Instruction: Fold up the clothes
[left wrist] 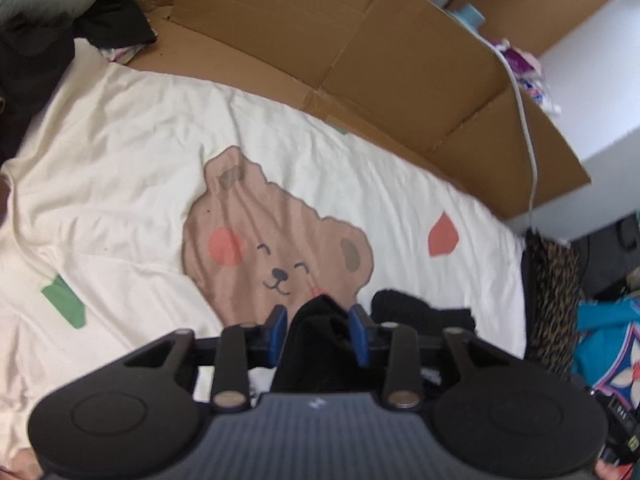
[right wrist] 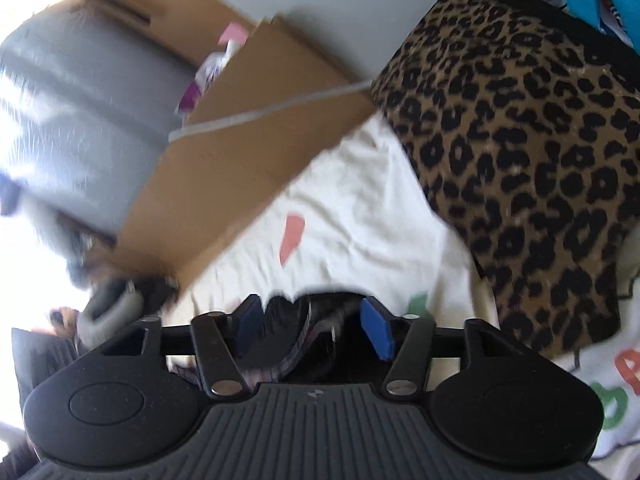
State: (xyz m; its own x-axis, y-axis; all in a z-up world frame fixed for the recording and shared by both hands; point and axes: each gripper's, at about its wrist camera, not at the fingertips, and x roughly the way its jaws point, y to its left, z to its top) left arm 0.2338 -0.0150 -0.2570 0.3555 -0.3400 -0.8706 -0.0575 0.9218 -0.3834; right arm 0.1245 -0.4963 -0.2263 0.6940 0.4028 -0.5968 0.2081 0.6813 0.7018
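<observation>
Nothing reads clearly; the cream bedsheet (right wrist: 360,200) carries orange and green printed letter-shapes at four o'clock in the right wrist view, cut off by the edge and too partial to spell out

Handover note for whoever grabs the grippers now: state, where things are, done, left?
Left gripper: shut on black garment, above the bear-print sheet.
Right gripper: jaws around dark fabric with a striped edge; blurred, so the grip is unclear, possibly the same piece.
More black cloth lies on the sheet to the right; leopard-print fabric beside it.
Done: garment picked up.
Left: no fold visible yet; lay flat and fold.
</observation>
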